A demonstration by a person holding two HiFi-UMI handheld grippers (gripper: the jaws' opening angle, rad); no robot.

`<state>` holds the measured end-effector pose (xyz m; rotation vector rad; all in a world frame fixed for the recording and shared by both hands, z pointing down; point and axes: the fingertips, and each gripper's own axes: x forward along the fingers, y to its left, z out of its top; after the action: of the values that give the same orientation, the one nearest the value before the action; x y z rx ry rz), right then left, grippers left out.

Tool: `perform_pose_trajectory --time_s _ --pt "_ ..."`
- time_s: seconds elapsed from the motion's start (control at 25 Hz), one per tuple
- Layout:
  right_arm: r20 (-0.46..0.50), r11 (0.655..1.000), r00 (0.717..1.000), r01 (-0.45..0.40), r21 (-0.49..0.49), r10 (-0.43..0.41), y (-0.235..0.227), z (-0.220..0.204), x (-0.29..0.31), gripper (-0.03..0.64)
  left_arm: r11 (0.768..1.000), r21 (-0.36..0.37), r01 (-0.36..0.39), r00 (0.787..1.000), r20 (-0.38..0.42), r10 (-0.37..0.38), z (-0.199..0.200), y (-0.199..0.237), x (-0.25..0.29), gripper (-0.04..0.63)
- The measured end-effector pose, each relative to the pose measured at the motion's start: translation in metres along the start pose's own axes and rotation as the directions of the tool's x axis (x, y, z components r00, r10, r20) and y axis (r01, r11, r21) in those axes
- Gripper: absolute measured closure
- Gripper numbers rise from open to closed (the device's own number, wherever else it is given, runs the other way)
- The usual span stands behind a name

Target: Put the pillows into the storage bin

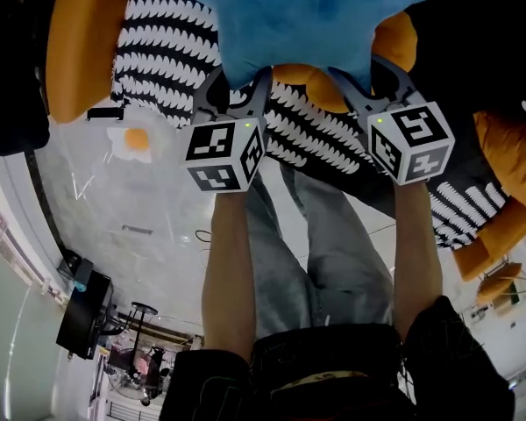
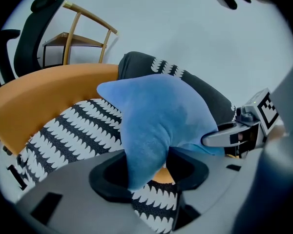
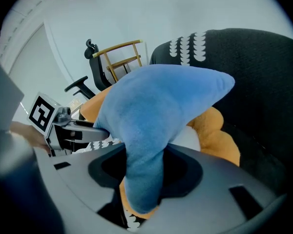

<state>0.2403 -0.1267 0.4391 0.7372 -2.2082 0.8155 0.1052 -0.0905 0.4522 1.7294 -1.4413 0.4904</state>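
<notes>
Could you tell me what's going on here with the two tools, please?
A person holds a tool in each hand, and both are closed on one blue pillow. The left tool pinches one corner and the right tool pinches another. Under and behind the pillow lies a black-and-white patterned cushion, with an orange cushion beside it. No storage bin shows in any view, so the pillow is not yet put away.

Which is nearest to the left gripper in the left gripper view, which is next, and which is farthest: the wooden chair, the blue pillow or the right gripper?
1. Blue pillow: centre, pinched between the jaws of the left gripper.
2. Right gripper: at the right, on another corner of the pillow.
3. Wooden chair: upper left, far behind.
</notes>
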Motion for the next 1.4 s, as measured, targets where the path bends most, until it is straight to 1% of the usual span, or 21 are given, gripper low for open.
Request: perform_pose_trajectory --time_s 0.16,0.32,0.52,0.68,0.84,1.04,1.24,1.4 --pt "0.025 0.999 0.999 0.036 -0.023 -0.036 0.002 0.011 -0.011 0.446 1.000 0.014 0.015 1.000 0.025 -0.016 0.009 -0.007 -0.010 0.390" --pt "0.042 0.997 0.997 0.065 -0.047 -0.064 0.011 0.022 -0.006 0.453 1.000 0.026 0.012 0.999 0.045 -0.013 0.013 0.004 -0.018 0.394" --pt "0.064 0.995 0.996 0.069 -0.068 -0.065 0.025 0.031 -0.014 0.460 1.000 0.030 0.007 0.998 0.063 -0.009 0.017 0.005 -0.035 0.396" --pt "0.070 0.995 0.997 0.046 -0.089 -0.039 0.045 0.036 -0.023 0.460 1.000 0.016 -0.019 0.997 0.076 0.018 0.016 0.007 -0.061 0.396" --pt "0.066 0.992 0.998 0.015 -0.125 -0.007 0.070 0.038 -0.021 0.460 0.999 -0.013 -0.051 0.994 0.093 0.052 0.008 0.019 -0.085 0.396" --pt "0.037 0.983 0.998 -0.039 -0.181 0.047 0.103 0.039 -0.002 0.460 0.992 -0.070 -0.102 0.988 0.111 0.110 -0.008 0.047 -0.109 0.396" --pt "0.010 0.969 0.995 -0.093 -0.231 0.098 0.136 0.027 0.010 0.460 0.981 -0.126 -0.150 0.978 0.128 0.166 -0.034 0.067 -0.133 0.396" --pt "-0.021 0.953 0.991 -0.133 -0.271 0.132 0.163 0.019 0.021 0.460 0.967 -0.180 -0.182 0.969 0.134 0.207 -0.055 0.083 -0.153 0.396"
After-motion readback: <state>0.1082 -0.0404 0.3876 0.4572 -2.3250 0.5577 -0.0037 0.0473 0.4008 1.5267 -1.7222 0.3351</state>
